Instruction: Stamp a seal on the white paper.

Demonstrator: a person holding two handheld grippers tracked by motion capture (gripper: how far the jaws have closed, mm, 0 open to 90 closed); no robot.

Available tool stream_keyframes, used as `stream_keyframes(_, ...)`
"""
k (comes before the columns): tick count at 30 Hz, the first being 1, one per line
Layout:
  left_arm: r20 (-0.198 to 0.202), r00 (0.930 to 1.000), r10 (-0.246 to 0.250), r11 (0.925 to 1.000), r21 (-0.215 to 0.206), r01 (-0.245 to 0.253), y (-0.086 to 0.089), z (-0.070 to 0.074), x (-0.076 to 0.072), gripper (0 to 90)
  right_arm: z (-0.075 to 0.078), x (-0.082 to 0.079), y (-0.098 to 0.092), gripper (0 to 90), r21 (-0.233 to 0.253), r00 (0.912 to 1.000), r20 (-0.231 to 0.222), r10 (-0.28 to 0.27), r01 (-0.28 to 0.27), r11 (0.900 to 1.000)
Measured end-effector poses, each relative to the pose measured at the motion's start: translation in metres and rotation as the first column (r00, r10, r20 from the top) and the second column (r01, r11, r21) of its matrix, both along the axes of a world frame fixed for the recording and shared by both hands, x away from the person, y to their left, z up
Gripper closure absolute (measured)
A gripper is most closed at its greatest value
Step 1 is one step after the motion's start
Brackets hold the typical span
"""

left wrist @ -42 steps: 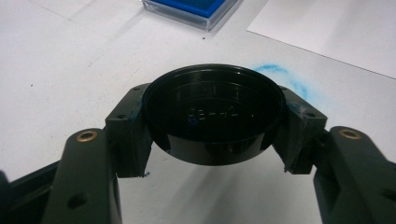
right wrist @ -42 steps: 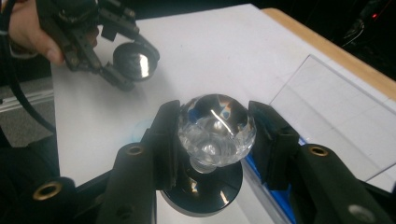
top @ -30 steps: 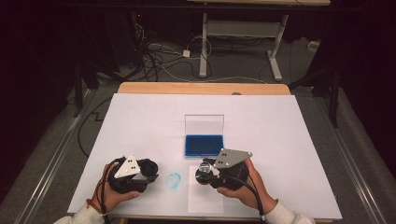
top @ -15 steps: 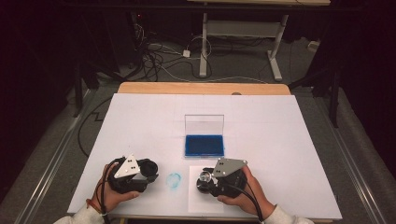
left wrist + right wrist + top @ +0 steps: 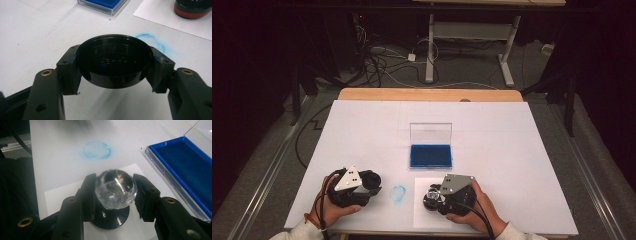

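The right tool (image 5: pixel 115 195) squeezes the clear round knob of a black stamp (image 5: pixel 115 188), standing upright on the white paper sheet (image 5: pixel 422 212) just below the blue ink pad (image 5: pixel 430 155). The left tool (image 5: pixel 113 66) grips the stamp's round black cap (image 5: pixel 114 60)

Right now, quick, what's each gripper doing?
Left gripper: shut on the black cap.
Right gripper: shut on the stamp by its clear knob, on the paper.

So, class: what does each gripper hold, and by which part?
The left gripper clamps a black round cap by its side wall. The right gripper grips a stamp by its clear knob, base on the paper sheet.
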State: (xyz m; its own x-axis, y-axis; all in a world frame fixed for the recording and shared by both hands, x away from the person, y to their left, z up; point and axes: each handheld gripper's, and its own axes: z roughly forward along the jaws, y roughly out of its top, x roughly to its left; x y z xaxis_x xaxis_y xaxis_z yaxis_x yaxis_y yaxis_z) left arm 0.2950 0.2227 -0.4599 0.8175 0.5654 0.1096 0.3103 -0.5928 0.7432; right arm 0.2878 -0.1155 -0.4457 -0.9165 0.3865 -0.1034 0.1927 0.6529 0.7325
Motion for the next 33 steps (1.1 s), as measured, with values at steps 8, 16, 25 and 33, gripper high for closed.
stream_keyframes(8,0.000,1.0000,0.001,1.0000,0.003,-0.001,-0.0008,-0.0003,-0.0001,36.8,0.0002,-0.0050,0.0028,57.1,-0.042,0.9996,0.027,0.003,-0.002,0.999)
stream_keyframes(16,-0.002,1.0000,0.001,1.0000,0.003,-0.001,-0.0007,-0.0006,-0.0002,36.8,0.0004,-0.0048,0.0040,57.1,-0.048,0.9997,0.024,-0.001,0.002,0.999)
stream_keyframes(25,-0.002,1.0000,0.001,1.0000,0.005,-0.001,-0.0011,-0.0007,0.0000,36.7,-0.0005,-0.0030,0.0022,57.0,-0.027,1.0000,0.004,-0.005,0.005,1.000)
stream_keyframes(33,-0.003,1.0000,0.000,1.0000,0.008,0.000,-0.0012,-0.0010,0.0000,36.7,0.0001,-0.0055,0.0049,57.1,-0.054,0.9996,0.029,0.000,0.001,0.999)
